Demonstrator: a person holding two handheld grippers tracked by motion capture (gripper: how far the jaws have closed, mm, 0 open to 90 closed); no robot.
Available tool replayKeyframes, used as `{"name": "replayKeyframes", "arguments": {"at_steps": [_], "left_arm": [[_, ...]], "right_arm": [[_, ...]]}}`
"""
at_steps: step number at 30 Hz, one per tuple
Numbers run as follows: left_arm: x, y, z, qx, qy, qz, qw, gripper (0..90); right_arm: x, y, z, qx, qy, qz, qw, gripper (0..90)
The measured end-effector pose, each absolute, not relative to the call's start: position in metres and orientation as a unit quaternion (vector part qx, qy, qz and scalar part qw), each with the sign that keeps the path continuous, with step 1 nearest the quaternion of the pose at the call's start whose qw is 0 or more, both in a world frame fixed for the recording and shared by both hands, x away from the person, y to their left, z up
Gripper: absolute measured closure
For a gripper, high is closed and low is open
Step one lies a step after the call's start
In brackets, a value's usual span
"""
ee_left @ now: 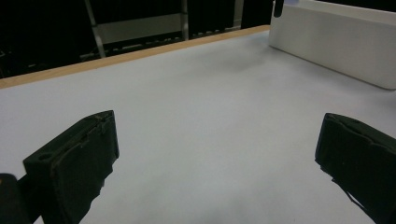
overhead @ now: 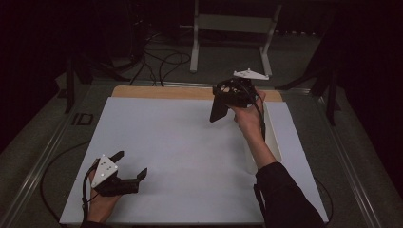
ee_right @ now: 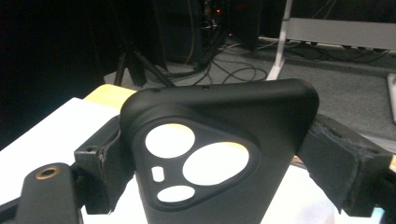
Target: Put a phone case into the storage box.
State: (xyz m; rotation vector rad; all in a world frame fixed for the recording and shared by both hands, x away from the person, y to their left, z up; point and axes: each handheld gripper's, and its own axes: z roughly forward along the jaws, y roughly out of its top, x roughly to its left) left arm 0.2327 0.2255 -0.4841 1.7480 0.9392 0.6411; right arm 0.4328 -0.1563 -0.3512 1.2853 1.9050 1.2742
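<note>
My right gripper (overhead: 228,97) is held above the far middle of the white board (overhead: 180,142), shut on a black phone case (overhead: 219,110) that hangs down from its jaws. In the right gripper view the phone case (ee_right: 219,140) stands between the two pads (ee_right: 100,156), its camera cutout facing me, and the right gripper (ee_right: 219,161) clamps its sides. My left gripper (overhead: 130,164) rests low at the board's near left corner, open with nothing between its fingers. In the left gripper view its fingers (ee_left: 79,158) spread wide over bare white surface.
A long white box (overhead: 273,137) lies along the board's right side, under the right forearm; the white box (ee_left: 336,42) also appears far right in the left gripper view. A wooden table edge (overhead: 157,91) borders the far side. Cables (overhead: 161,61) and a white stand (overhead: 195,47) lie beyond.
</note>
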Motion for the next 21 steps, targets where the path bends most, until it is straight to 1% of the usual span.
{"name": "replayKeyframes", "arguments": {"at_steps": [8, 21], "left_arm": [[0.233, 0.225, -0.484, 0.724, 0.389, 0.266, 0.504, 0.4], [0.233, 0.225, -0.484, 0.724, 0.39, 0.266, 0.503, 0.4]], "right_arm": [[0.437, -0.165, -0.351, 0.486, 0.69, 0.471, 0.255, 15.0], [0.441, -0.181, -0.347, 0.498, 0.679, 0.467, 0.271, 15.0]]}}
